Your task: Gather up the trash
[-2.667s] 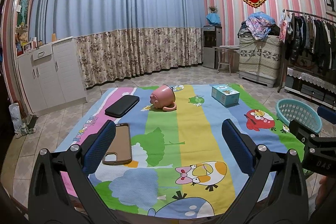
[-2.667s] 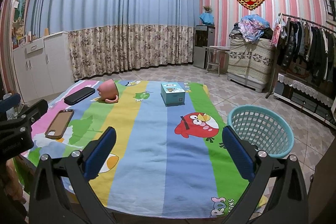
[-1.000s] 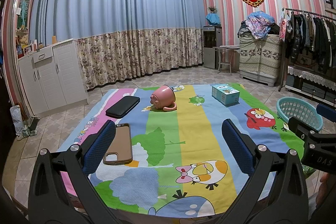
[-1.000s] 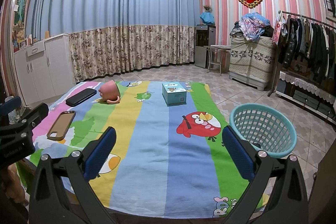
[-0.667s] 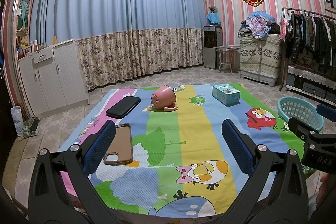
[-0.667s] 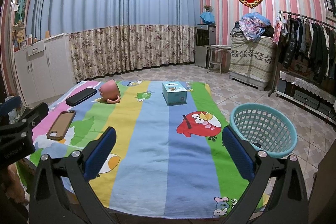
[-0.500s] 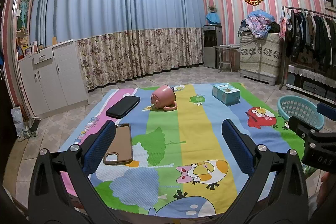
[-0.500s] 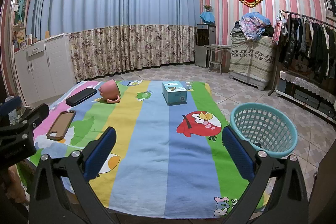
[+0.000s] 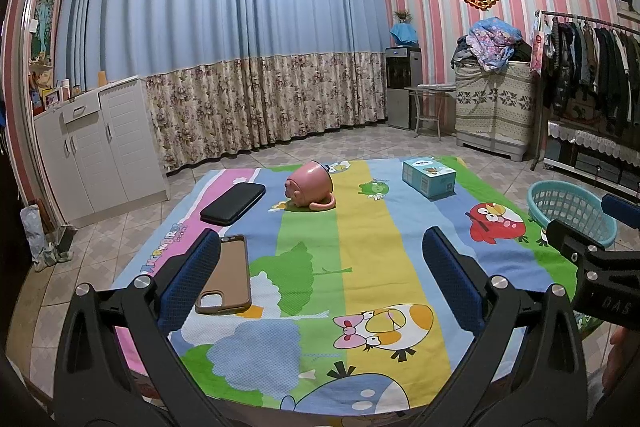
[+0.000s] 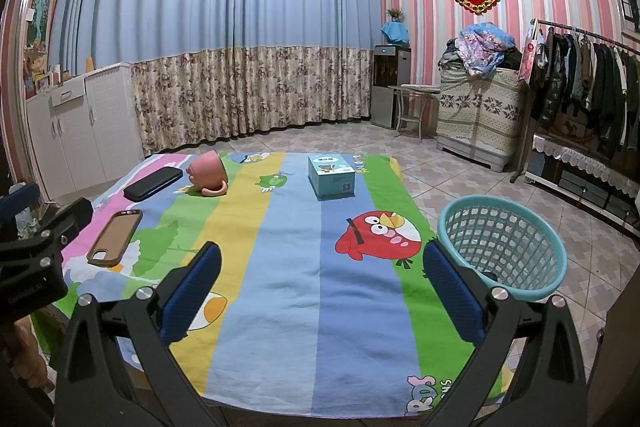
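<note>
Left gripper (image 9: 320, 279): I see its jaws spread wide, gripping nothing.
Right gripper (image 10: 320, 281): mine here gapes equally wide, empty, above the cartoon cloth (image 10: 296, 267).
Items: brown phone case (image 9: 226, 275) at 9 o'clock; black case (image 9: 233, 203), toppled pink mug (image 9: 310, 185), blue box (image 10: 331, 174) toward 12.
Basket (image 10: 502, 247): teal, at 3 o'clock.

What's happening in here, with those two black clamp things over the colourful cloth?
A person holds a grasping tool in each hand above a table with a cartoon cloth, about to collect trash. The left tool and the right tool are both open and hold nothing. On the cloth lie a tipped pink mug, a blue box, a brown phone case and a black case. A teal basket stands beside the table on the right.
</note>
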The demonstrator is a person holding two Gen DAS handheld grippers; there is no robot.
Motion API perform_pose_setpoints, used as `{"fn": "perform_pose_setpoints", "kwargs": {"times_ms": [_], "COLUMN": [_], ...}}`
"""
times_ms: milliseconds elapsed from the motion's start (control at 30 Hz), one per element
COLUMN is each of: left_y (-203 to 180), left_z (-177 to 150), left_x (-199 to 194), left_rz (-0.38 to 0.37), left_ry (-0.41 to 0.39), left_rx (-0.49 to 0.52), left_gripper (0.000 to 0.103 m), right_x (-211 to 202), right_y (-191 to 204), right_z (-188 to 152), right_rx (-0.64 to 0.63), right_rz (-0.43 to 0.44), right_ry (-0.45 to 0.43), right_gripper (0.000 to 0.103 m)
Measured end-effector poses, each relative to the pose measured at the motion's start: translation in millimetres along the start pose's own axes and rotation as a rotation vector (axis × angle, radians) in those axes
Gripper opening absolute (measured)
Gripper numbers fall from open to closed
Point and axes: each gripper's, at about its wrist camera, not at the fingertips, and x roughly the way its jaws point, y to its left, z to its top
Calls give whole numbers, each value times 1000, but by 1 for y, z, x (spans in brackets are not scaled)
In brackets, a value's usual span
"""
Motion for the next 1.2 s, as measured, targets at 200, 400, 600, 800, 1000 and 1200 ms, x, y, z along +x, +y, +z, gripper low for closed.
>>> {"fn": "perform_pose_setpoints", "kwargs": {"times_ms": [200, 400, 600, 800, 1000, 1200], "left_y": [0, 0, 0, 0, -1, -1], "left_z": [0, 1, 1, 1, 1, 2], "left_x": [0, 0, -1, -1, -1, -2], "left_rz": [0, 1, -1, 0, 1, -4], "left_ry": [0, -1, -1, -3, -2, 1], "left_rx": [0, 1, 1, 1, 1, 0], "left_gripper": [98, 98, 98, 98, 98, 98], "right_x": [-1, -1, 1, 1, 2, 0], "right_y": [-1, -1, -4, -4, -4, -8], "right_z": [0, 0, 1, 2, 1, 2], "right_rx": [-2, 0, 8, 9, 9, 13], "right_rz": [1, 0, -4, -4, -6, -6], "right_ry": [0, -1, -4, -5, -4, -6], "right_gripper": [99, 99, 99, 99, 99, 99]}}
